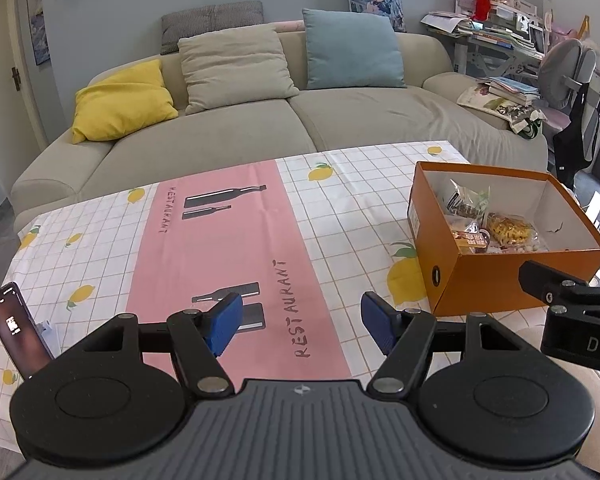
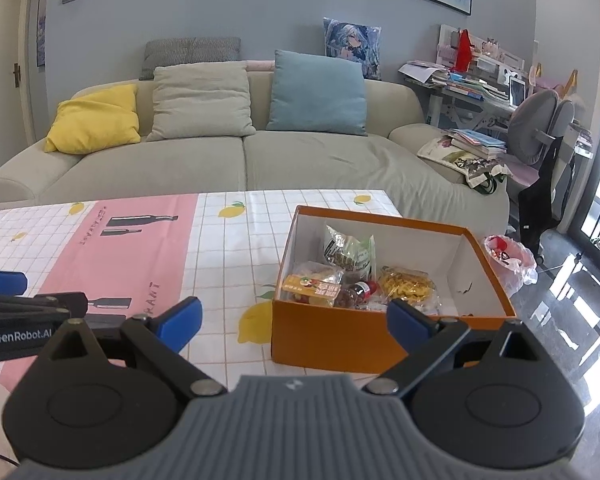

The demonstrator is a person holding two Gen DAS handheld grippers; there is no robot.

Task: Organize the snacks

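Observation:
An orange cardboard box (image 1: 496, 280) with a white inside stands on the right part of the table; it also shows in the right wrist view (image 2: 332, 336). Several snack packs (image 2: 352, 276) lie in its left half: a green-and-white bag, a yellow bag, a small orange carton; they also show in the left wrist view (image 1: 484, 224). My left gripper (image 1: 302, 326) is open and empty above the pink strip of the tablecloth. My right gripper (image 2: 296, 322) is open and empty just before the box's near wall.
The table carries a checked lemon-print cloth (image 1: 348, 200) with a pink middle strip. A phone (image 1: 18, 332) leans upright at the table's near left. A beige sofa (image 2: 244, 160) with cushions stands behind. A plastic bag (image 2: 510, 260) lies on the floor to the right.

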